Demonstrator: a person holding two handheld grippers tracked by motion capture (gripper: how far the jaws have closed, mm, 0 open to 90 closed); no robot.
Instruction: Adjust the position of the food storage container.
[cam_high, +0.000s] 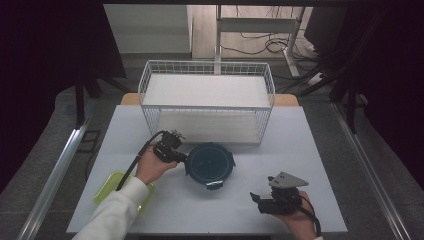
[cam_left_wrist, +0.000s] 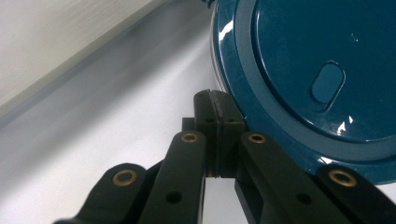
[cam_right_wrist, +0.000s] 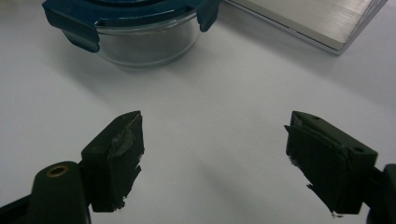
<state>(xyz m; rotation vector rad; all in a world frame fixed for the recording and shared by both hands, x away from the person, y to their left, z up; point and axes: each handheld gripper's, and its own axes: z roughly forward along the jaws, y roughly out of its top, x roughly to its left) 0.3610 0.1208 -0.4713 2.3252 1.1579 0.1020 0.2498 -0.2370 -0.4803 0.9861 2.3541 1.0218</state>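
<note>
Jaws of your left gripper (cam_left_wrist: 216, 100) are pressed together, empty, tips against the round glass container's (cam_high: 210, 165) glossy teal lid (cam_left_wrist: 317, 70); your right gripper (cam_right_wrist: 212, 158) gapes wide, empty.

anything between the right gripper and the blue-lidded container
Nothing: bare table lies between the open right gripper and the container, seen in the right gripper view.

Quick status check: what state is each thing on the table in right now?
Left gripper: shut, holding nothing, tips beside the lid's rim.
Right gripper: open, holding nothing.
Glass container: upright, teal lid on, clip flaps sticking outward.
Wire basket: upright.
Green tray: flat, partly under the sleeve.
</note>
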